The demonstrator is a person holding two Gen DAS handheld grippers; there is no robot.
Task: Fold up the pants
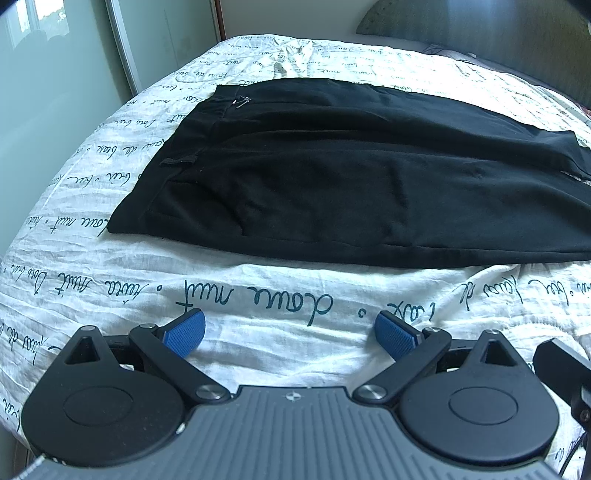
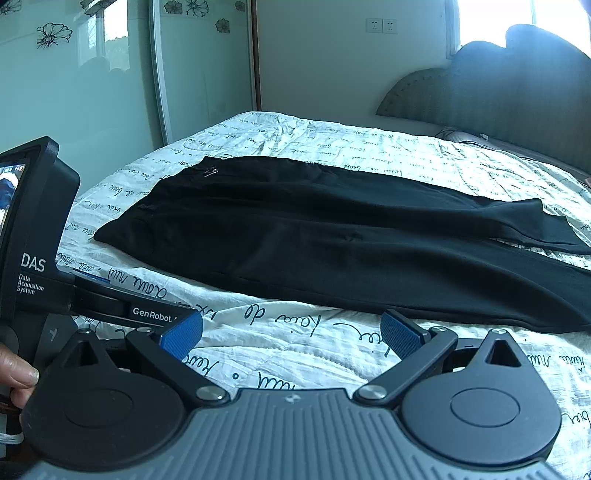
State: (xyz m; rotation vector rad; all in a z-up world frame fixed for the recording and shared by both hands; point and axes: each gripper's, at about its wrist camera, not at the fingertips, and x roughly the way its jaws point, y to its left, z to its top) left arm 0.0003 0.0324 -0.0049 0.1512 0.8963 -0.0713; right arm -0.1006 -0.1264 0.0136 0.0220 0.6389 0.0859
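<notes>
1. The black pants (image 1: 351,177) lie flat on the bed (image 1: 258,317), folded lengthwise so one leg rests on the other, waistband toward the mirrored wardrobe (image 1: 55,92) and hems toward the headboard (image 2: 498,110)
2. A small metal zipper pull (image 1: 242,100) shows near the far end of the waistband, and a belt loop (image 1: 179,160) sits nearer along the same band
3. The bed is covered with a white quilt printed with dark handwriting
4. The left gripper (image 1: 290,332) hangs over bare quilt just short of the near edge of the pants; its blue-padded fingers (image 1: 184,332) are spread wide and hold nothing
5. The right gripper (image 2: 291,334) also hangs short of the near edge of the pants, its fingers (image 2: 400,332) equally wide apart, nothing between them
6. In the right wrist view the left gripper's body, marked DAS, stands at the wardrobe side of the frame, with a person's fingertips (image 2: 22,376) beside it
7. Two wall sockets (image 2: 382,26) sit on the wall between the wardrobe and the headboard
</notes>
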